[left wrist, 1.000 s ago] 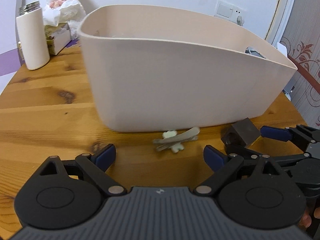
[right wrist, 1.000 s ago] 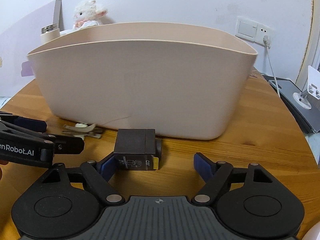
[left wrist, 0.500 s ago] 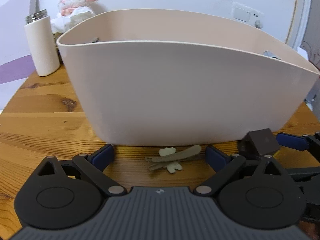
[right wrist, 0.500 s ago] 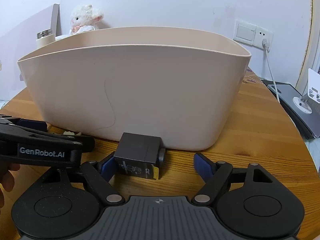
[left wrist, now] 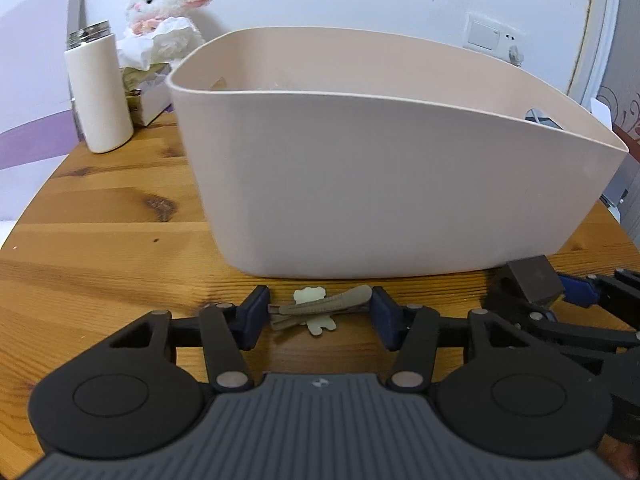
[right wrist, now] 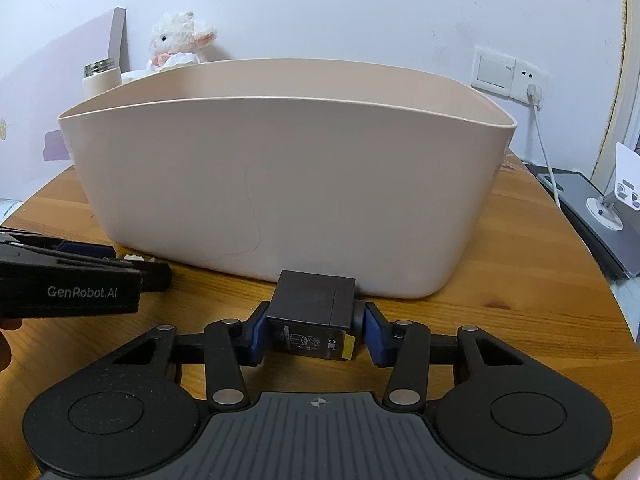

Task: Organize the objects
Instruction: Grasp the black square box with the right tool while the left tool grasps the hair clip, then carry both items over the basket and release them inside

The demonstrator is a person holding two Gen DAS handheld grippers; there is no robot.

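Observation:
A large beige plastic bin [left wrist: 380,184] stands on the round wooden table [left wrist: 100,240]; it also fills the right wrist view [right wrist: 288,200]. A khaki hair clip with a pale bear shape [left wrist: 320,310] lies in front of the bin. My left gripper [left wrist: 318,316] has closed in around the clip, pads touching its ends. A dark brown box-shaped object [right wrist: 312,312] sits before the bin, and my right gripper [right wrist: 316,334] is closed on its sides. The box also shows in the left wrist view [left wrist: 534,282].
A white bottle with a metal lid [left wrist: 98,92], a tissue box [left wrist: 148,96] and a plush lamb [left wrist: 164,8] stand at the table's back left. A wall socket with a cable [right wrist: 528,84] and a grey device [right wrist: 592,216] are at the right.
Both grippers moved forward and narrowed their jaws: the left around the hair clip, the right around the dark box. The bin has not moved.

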